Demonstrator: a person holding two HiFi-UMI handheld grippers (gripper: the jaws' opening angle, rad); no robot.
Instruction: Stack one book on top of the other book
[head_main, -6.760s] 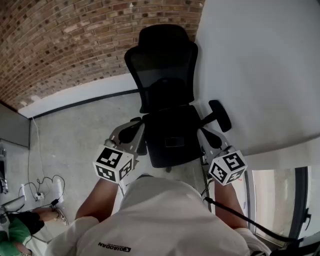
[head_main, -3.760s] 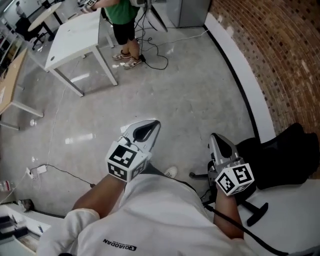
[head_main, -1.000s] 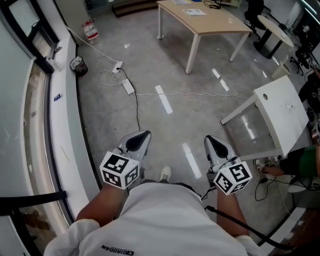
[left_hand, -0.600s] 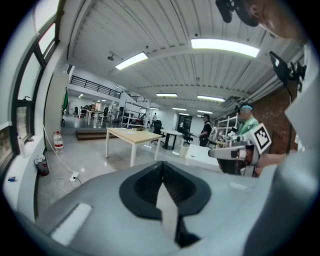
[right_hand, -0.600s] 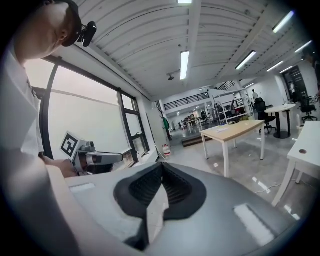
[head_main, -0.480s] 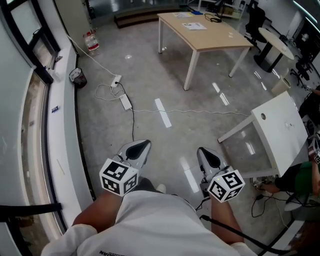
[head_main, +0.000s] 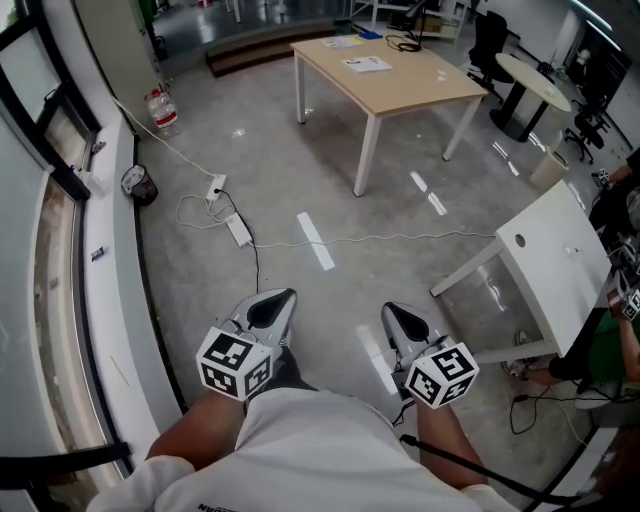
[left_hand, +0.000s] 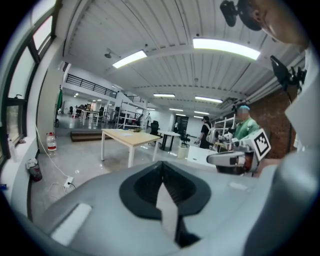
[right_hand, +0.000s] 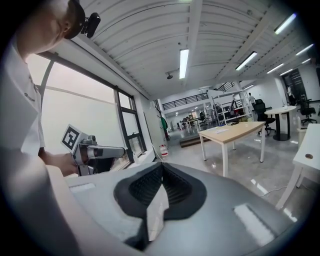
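Note:
No book shows clearly in any view. Far ahead stands a wooden table (head_main: 385, 75) with flat items (head_main: 367, 63) on it, too small to identify. In the head view my left gripper (head_main: 284, 298) and right gripper (head_main: 390, 311) are held side by side at waist height above the concrete floor, pointing forward. Both are shut with nothing between the jaws. The left gripper view shows its jaws (left_hand: 161, 168) closed, with the wooden table (left_hand: 131, 137) beyond. The right gripper view shows the same for its jaws (right_hand: 161, 168), with the table (right_hand: 235, 131) ahead.
A white table (head_main: 560, 250) stands at the right, with a person in green (head_main: 610, 340) beside it. A power strip and cables (head_main: 238, 230) lie on the floor ahead. A window ledge (head_main: 105, 260) runs along the left, with a bottle (head_main: 158, 105) near it.
The person has turned away from the chair and brick wall into the open room. Over the last second the view has swung left, the wooden table shifting left. Both grippers stay shut.

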